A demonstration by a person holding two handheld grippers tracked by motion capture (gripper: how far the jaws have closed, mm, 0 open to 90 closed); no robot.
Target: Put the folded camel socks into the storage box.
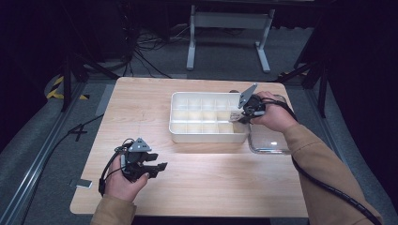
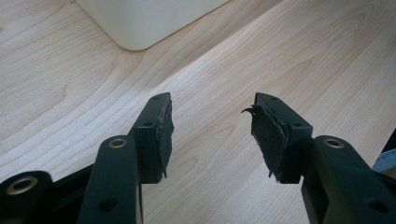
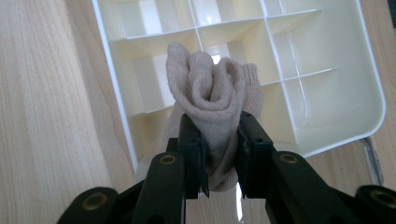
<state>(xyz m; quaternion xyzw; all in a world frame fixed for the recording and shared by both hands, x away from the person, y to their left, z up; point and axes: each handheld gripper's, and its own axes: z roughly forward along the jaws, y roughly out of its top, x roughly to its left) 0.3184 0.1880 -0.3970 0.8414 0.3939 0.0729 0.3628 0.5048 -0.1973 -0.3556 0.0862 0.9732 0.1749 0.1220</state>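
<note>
Pinching a rolled beige sock (image 3: 212,95), the right gripper (image 3: 220,135) hangs over the white divided tray (image 1: 180,133); left gripper (image 2: 212,126) rests open, empty, above the table (image 2: 56,93).

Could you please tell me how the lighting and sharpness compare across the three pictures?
High view: the table is brightly lit against dark surroundings, with glare on the clear container and soft overall detail. Left gripper view: even light, wood grain sharp, near parts of the left tongs slightly blurred. Right gripper view: the rolled sock is crisp, and the white tray is brightly lit, nearly washed out.
</note>
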